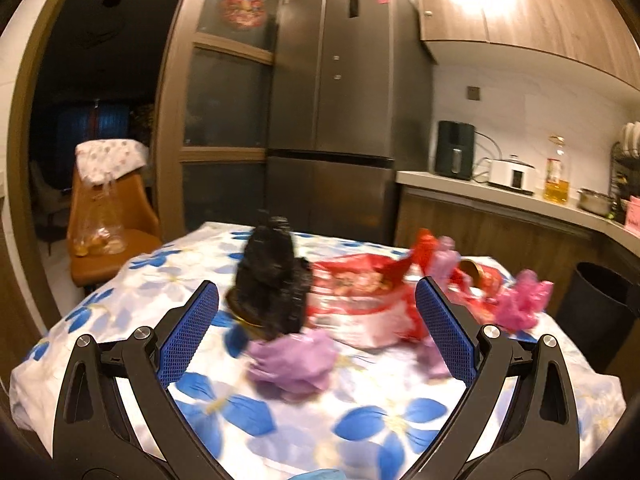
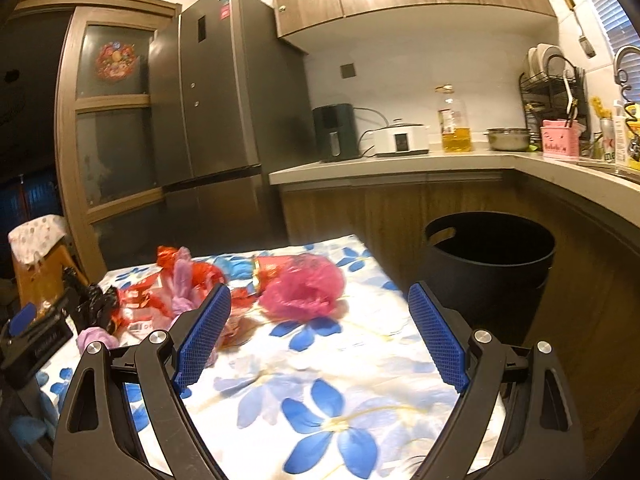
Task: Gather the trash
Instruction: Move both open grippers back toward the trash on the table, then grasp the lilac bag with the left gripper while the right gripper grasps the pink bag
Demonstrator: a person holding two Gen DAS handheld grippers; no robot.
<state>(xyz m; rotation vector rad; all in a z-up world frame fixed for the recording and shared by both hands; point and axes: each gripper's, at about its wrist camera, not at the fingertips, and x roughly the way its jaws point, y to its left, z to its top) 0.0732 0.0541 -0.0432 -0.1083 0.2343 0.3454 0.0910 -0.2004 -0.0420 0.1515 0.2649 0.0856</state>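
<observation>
Blue-padded left gripper (image 1: 316, 312): jaws spread wide apart, nothing between the pads, held above the near edge of the table.
Blue-padded right gripper (image 2: 320, 320): jaws likewise wide apart and empty, over the right part of the table.
White tablecloth with blue flowers (image 1: 400, 420): covers the whole tabletop under both grippers.
Crumpled black plastic bag (image 1: 272, 276): standing in a heap at 12 o'clock from the left gripper, just past its left pad; blurred.
Crumpled lilac plastic bag (image 1: 294, 364): on the cloth between the left gripper's pads, near side of the black bag and touching it.
Red printed snack wrapper (image 1: 360, 300): lying flat at 1 o'clock from the left gripper, beside the black bag.
Crumpled pink plastic bag (image 2: 304, 288): at 12 o'clock from the right gripper, resting on the cloth near the table's far right edge.
Round black plastic bin (image 2: 488, 268): on the floor at 2 o'clock from the right gripper, just beside the table, open top, interior too dark to read.
Grey steel refrigerator (image 2: 224, 100): at 11 o'clock, well behind the table.
</observation>
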